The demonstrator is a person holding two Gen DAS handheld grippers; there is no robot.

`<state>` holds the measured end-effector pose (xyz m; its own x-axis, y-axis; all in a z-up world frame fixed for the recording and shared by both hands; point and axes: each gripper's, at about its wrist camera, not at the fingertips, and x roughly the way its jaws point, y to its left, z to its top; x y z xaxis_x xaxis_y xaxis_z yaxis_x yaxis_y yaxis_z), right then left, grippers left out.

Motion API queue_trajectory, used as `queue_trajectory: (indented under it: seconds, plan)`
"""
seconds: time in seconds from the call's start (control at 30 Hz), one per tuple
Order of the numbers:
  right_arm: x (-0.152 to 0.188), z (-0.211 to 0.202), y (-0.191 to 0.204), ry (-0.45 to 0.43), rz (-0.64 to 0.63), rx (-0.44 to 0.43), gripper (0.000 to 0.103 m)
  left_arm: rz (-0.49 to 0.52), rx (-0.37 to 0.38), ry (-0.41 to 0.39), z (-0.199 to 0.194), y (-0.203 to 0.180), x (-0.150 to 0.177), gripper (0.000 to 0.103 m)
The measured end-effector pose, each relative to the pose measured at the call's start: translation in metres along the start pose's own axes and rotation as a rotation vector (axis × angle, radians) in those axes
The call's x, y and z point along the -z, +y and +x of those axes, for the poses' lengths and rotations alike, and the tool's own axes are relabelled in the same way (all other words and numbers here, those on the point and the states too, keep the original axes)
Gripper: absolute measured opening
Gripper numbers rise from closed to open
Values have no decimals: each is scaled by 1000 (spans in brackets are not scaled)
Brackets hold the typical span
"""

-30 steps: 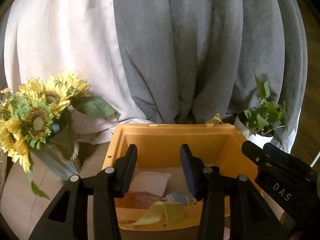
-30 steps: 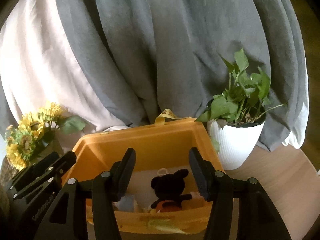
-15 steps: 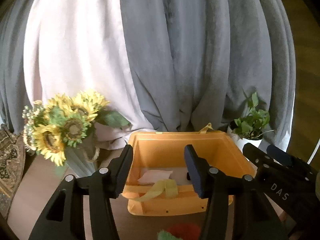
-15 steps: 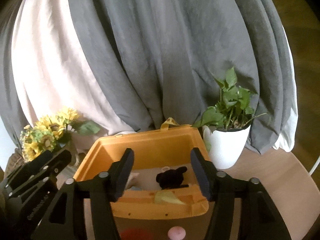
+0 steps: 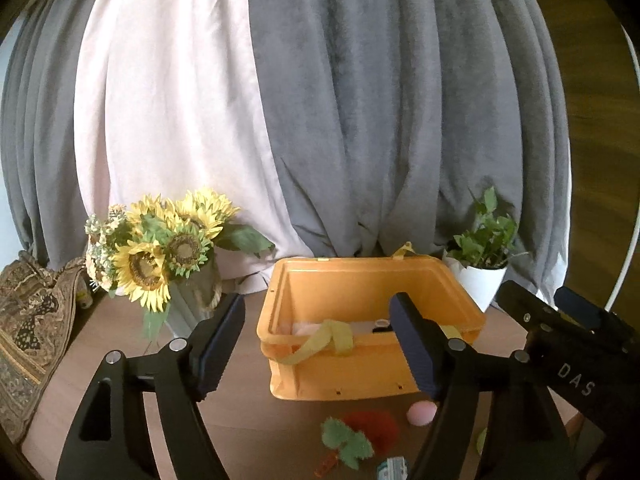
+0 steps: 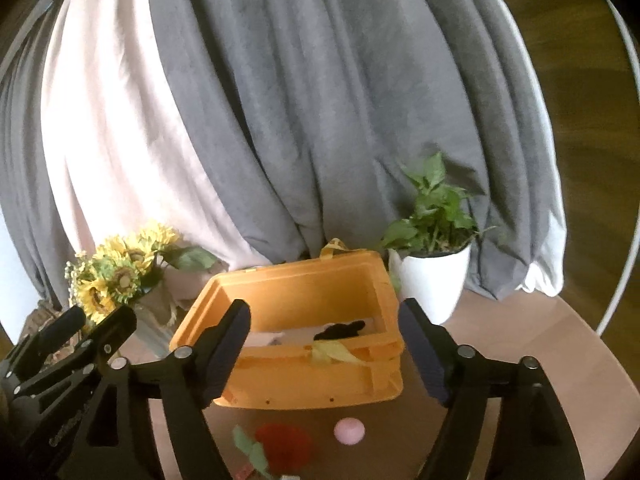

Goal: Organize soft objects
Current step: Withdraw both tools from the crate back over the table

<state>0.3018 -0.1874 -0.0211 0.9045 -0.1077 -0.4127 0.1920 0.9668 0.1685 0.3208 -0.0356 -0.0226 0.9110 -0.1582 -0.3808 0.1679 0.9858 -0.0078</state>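
An orange plastic bin stands on the round wooden table with soft things inside: a black plush toy, a pale cloth and a yellow-green strap draped over its front rim. On the table in front of it lie a red plush strawberry with green leaves and a small pink ball. My left gripper is open and empty, held above and before the bin. My right gripper is open and empty beside it.
A vase of sunflowers stands left of the bin. A potted green plant in a white pot stands at the right. Grey and pale curtains hang behind. A patterned cloth lies far left.
Both grippers have pulled back and up from the bin. The bin now looks smaller, and the strawberry and pink ball on the table have come into view.
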Motion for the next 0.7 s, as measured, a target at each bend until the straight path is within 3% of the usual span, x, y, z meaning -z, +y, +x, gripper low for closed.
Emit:
queue_trajectory:
  seconds: [0.1, 0.37, 0.7]
  plan:
    - [5, -13, -2, -3, 9, 15, 86, 2, 10, 2, -10, 0, 5, 82]
    - [24, -46, -7, -13, 26, 77, 86, 26, 35, 21, -31, -6, 20, 91]
    - [36, -69, -32, -14, 26, 118, 86, 28, -1, 19, -57, -28, 37, 94]
